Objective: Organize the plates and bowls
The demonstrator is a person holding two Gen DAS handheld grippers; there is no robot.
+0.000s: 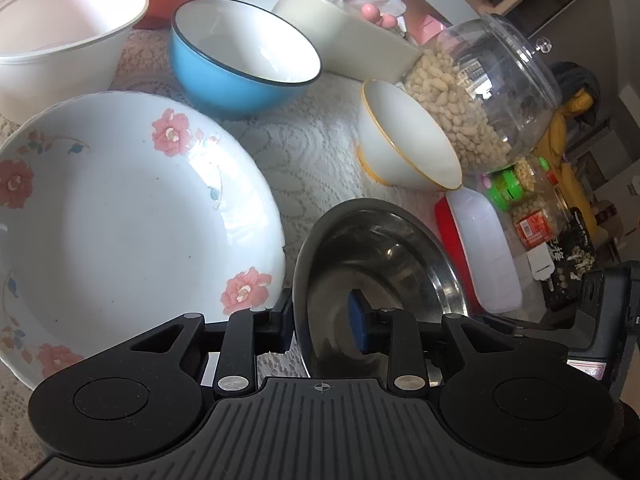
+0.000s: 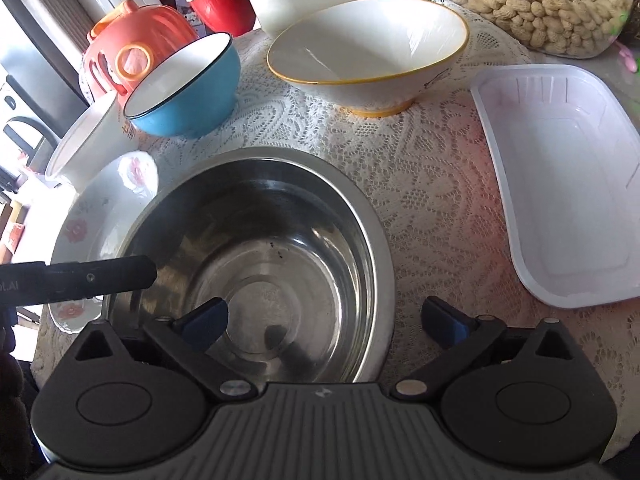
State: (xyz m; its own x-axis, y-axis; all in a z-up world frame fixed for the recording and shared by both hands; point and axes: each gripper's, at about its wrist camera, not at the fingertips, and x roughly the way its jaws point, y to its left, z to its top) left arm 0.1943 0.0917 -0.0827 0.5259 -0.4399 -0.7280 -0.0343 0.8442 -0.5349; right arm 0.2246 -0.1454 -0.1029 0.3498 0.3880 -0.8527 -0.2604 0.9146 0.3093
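Note:
A steel bowl (image 1: 380, 264) (image 2: 256, 256) sits on the lace cloth beside a floral plate (image 1: 120, 216) (image 2: 100, 216). My left gripper (image 1: 324, 320) straddles the bowl's near rim, one pad outside and one inside, with a gap still showing at the rim. My right gripper (image 2: 324, 322) is open, its left finger over the bowl's inside and its right finger outside the rim. A blue bowl (image 1: 240, 56) (image 2: 184, 84), a yellow-rimmed white bowl (image 1: 408, 140) (image 2: 368, 52) and a large white bowl (image 1: 64, 40) stand behind.
A peanut jar (image 1: 480, 96) (image 2: 532, 0) and a white plastic tray (image 2: 560, 184) (image 1: 488, 252) are at the right. An orange container (image 2: 132, 44) and a cream tub (image 1: 348, 32) stand at the back. A table edge runs at the far left in the right wrist view.

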